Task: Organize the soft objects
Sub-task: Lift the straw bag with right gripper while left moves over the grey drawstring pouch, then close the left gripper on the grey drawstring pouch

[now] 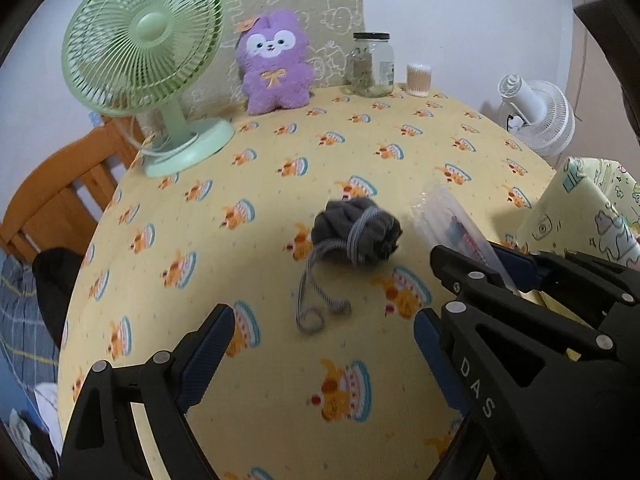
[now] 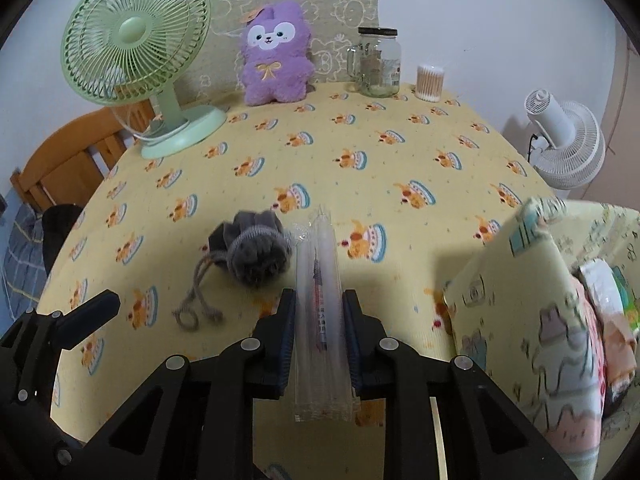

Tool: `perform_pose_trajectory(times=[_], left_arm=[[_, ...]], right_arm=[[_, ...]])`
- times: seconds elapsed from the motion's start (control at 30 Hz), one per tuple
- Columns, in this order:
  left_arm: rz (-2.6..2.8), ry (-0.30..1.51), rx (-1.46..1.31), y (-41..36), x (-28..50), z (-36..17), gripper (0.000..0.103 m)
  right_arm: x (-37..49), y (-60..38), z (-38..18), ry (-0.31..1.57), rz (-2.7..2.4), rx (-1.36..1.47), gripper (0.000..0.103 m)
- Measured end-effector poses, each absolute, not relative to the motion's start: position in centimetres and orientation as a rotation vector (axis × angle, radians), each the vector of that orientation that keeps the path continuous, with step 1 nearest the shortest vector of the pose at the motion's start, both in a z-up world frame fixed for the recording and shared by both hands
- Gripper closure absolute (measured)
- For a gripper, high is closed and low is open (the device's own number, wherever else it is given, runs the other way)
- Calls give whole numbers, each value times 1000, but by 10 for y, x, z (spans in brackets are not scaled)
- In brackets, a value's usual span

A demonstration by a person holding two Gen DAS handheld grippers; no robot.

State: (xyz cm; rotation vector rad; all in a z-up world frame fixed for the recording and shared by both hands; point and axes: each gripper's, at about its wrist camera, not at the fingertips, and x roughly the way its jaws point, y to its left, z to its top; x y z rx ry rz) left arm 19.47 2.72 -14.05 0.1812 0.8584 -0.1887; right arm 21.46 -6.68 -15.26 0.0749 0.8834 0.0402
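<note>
1. Nearest, in the right wrist view: right claw (image 2: 319, 297) pressed together on a clear packet (image 2: 319, 240), both pads flat against its long sides. Something thin like a pen inside, not readable.
2. Long axis of the packet straight ahead, in line with the fingers, far end pointing to the back of the bench (image 2: 420, 264). Cannot tell whether that far end touches the cloth or hangs free.
3. To the right of this claw and near to it, the open fabric bin (image 2: 532, 280) with some soft-looking items already inside – probably the place for the packet. So a move sideways to the right, with the near wall of the bin to clear first.
4. Left claw (image 1: 324, 314) spread wide and pinching nothing, pointing down at the bench.
5. Just ahead of the left claw, the grey pouch (image 1: 356, 232) lying on the cloth, its cord (image 1: 316, 300) trailing back between the open fingers. Closer to the left claw than to the right one – a natural next pick for the left.
6. Pouch and packet just beside each other in the right wrist view; touching or not, hard to say.
7. Far at the back edge, well apart from both claws: purple plush (image 2: 276, 64) upright against a cushion, between the green fan (image 2: 136, 40) and a glass jar (image 2: 380, 64).
</note>
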Motion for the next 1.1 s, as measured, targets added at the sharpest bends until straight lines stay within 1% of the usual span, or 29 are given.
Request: perform_pose_trajectory(times=[0.37, 0.5, 0.6, 0.63, 0.7, 0.83, 0.93, 1.03, 1.1], left_arm=[[-288, 868, 212, 21, 225, -135, 11], [-336, 860, 247, 16, 235, -133, 11], [-329, 886, 267, 16, 247, -137, 11], [-320, 889, 276, 16, 249, -138, 11], [-321, 893, 288, 14, 254, -141, 15], [-349, 902, 277, 11, 260, -147, 15], [-356, 912, 264, 11, 262, -153, 19], [-374, 921, 241, 11, 265, -158, 26], [-389, 928, 227, 10, 266, -160, 34]], right_arm=[[234, -69, -144, 851, 8, 91, 78], [242, -74, -143, 868, -6, 116, 78], [244, -78, -143, 873, -16, 125, 78], [245, -79, -144, 877, -15, 130, 78], [248, -80, -146, 887, -15, 143, 78], [253, -84, -152, 910, -29, 158, 78], [256, -84, -158, 929, -33, 167, 78], [256, -85, -161, 936, -35, 167, 78], [257, -85, -163, 940, -34, 168, 77]])
